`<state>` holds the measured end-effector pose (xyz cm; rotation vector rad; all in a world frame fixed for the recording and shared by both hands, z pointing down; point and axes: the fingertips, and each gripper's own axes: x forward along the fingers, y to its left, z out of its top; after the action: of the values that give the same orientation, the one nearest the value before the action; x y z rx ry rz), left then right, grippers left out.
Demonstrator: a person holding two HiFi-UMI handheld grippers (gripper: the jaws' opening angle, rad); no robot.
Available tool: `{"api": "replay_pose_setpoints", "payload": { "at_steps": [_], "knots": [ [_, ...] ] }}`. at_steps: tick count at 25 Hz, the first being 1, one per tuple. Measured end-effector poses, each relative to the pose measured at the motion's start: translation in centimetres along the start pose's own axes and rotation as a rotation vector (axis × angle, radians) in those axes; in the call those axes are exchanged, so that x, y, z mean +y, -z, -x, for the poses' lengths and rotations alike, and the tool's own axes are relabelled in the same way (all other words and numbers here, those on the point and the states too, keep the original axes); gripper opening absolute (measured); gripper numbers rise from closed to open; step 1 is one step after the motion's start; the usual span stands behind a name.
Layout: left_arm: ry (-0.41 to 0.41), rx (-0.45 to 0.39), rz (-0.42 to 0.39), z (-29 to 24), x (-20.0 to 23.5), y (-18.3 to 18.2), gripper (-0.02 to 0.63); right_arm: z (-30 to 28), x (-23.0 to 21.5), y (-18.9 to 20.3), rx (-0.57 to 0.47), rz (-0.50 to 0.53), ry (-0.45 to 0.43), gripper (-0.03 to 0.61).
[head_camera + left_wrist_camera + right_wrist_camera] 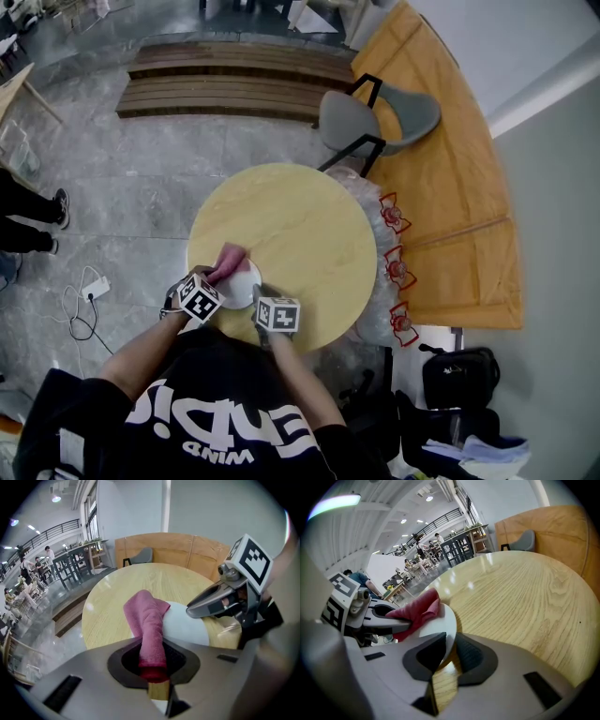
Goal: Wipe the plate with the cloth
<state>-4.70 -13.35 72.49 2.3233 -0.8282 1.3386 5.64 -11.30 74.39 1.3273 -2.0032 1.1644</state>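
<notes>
At round table: one plate, rim pinched by right tool; one cloth (pink) clamped in left tool.

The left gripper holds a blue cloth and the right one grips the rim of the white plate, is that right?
Not quite: the cloth is pink, not blue, as the left gripper view shows. The rest stands: the left gripper holds it, and the right gripper grips the rim of the white plate.
</notes>
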Motion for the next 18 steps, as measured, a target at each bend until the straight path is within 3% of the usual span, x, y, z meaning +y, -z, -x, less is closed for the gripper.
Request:
{"api": "replay_pose_setpoints", "payload": {
  "at_steps": [6,9,12,18],
  "knots": [
    [-0.004,-0.038,0.060,1.0,1.4,0.4,0.052,0.1,0.1,0.0,-0.005,-0.003,0.005,0.078],
    [0.024,-0.100,0.163,2.1,1.9,-0.1,0.051,0.1,-0.1,0.0,-0.011,-0.025,0.010,0.078],
    [0.130,-0.148,0.225,3.2,0.3,-1.4,0.051,0.2,-0.2,0.1,-0.021,-0.046,0.010,0.078],
    [0.354,-0.111,0.280,3.0,-5.8,-2.5,0.051,0.2,-0.2,0.5,-0.021,-0.074,0.008,0.078]
  ]
}}
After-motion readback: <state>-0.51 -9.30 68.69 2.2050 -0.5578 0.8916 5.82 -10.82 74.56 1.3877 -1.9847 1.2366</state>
